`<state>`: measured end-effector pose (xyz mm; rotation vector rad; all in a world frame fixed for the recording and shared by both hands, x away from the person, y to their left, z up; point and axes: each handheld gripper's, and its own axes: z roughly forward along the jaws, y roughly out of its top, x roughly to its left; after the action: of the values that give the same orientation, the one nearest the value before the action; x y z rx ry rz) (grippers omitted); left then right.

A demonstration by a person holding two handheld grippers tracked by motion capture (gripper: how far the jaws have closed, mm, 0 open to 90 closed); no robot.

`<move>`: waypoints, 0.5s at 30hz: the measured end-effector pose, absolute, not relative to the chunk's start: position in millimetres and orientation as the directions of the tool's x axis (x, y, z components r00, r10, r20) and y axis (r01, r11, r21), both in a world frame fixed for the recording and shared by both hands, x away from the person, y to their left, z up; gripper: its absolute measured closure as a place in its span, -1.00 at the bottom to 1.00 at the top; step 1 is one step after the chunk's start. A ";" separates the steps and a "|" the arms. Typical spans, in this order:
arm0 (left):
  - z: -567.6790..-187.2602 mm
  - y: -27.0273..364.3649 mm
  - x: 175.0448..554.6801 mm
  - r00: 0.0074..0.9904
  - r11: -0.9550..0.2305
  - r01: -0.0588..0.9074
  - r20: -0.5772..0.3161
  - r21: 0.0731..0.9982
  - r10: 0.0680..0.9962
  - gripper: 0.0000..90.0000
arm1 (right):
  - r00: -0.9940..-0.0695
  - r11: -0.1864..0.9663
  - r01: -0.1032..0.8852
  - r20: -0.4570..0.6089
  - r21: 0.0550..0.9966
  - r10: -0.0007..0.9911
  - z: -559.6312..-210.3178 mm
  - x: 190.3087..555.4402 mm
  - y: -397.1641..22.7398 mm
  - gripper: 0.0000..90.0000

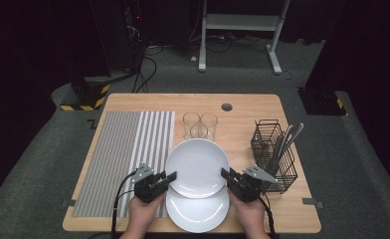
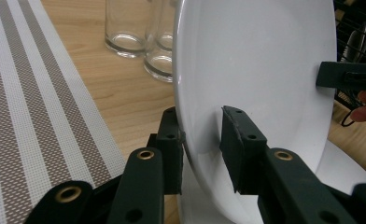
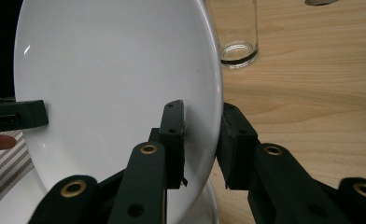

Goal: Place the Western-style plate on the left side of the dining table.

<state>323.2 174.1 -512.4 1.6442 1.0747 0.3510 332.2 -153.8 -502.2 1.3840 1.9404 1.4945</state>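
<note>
A: How does that upper plate handle?

B: I'd judge it stiff, glazed and slick, fairly heavy for its thinness, and breakable if it drops. The rim is the only place to take it, one hold on each side, which is what the person has.

A: Start at the left, then.

B: The left tongs come in at the plate's eight o'clock edge. In the left gripper view the rim sits between the two black pads, the outer one against the underside and the inner one not quite against the glazed face, so I cannot tell whether they grip it yet.

A: And the plate itself?

B: It sits over the near middle of the table, overlapping a second plate below it at six o'clock. Two glasses stand at its twelve o'clock, a striped mat at nine.

A: The right side?

B: The right tongs meet the rim at four o'clock, straddling it with a thin gap showing, so a firm grip is unclear. A wire basket of cutlery stands at three o'clock.
</note>
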 end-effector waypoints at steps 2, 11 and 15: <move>-511.2 174.9 322.9 0.545 0.000 0.461 -0.283 0.887 0.789 0.56 | -0.477 -0.018 0.484 0.281 0.875 0.832 -500.9 332.0 -152.2 0.63; -507.1 178.1 321.5 0.544 0.018 0.445 -0.286 0.896 0.789 0.58 | -0.480 -0.033 0.478 0.293 0.878 0.827 -496.0 332.9 -150.0 0.66; -502.6 183.6 320.8 0.544 0.035 0.439 -0.297 0.898 0.785 0.58 | -0.490 -0.027 0.470 0.286 0.882 0.824 -489.5 332.2 -146.3 0.66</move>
<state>320.8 183.6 -502.6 1.5962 1.0646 0.3640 332.2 -146.3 -489.5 1.3595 1.9299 1.5225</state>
